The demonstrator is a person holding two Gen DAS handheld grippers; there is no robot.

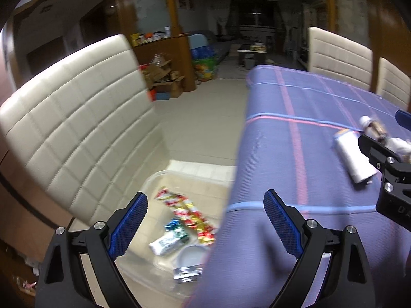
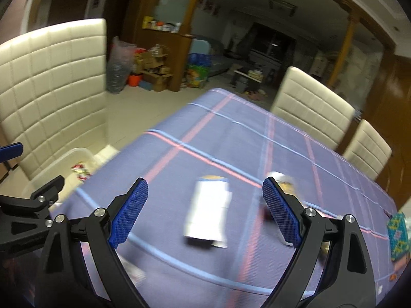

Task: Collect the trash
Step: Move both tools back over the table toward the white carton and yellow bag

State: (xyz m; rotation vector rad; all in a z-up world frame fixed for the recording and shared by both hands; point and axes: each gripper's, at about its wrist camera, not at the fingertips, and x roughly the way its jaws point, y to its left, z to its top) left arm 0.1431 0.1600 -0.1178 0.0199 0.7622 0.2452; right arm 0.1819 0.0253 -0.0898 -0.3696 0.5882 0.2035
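**Both hand-held grippers spread above the table edge, trash on table and in bin**

The table (image 2: pixel 231 138), covered in a purple cloth crossed by pink and light-blue lines, fills the right of the left wrist view and the centre of the right wrist view. Its near-left edge drops to a pale tiled floor (image 1: pixel 203 118), which lies open between the table and a cream quilted chair (image 1: pixel 77 118). Two further cream chairs (image 2: pixel 310 105) stand against the far-right edge of the table.

A clear plastic bin (image 1: pixel 164 264) sits on the floor just beside the table edge, below the left hand-held gripper (image 1: pixel 205 223). It holds red-and-gold wrappers (image 1: pixel 190 213), a white packet (image 1: pixel 167 243) and a round white lid (image 1: pixel 192 254).

On the table a white carton (image 2: pixel 209 213) lies flat, well in from the edges, between the fingers of the right hand-held gripper (image 2: pixel 205 213) as framed. A small bottle-like item (image 2: pixel 285 182), blurred, stands just beside it to the right, partly behind the right finger. A patterned green-and-yellow packet (image 2: pixel 398 238) lies near the table's right edge.

Both hand-held grippers have their blue-padded fingers spread wide, holding nothing. The left one hangs over the bin and table edge; the right one hovers above the carton.
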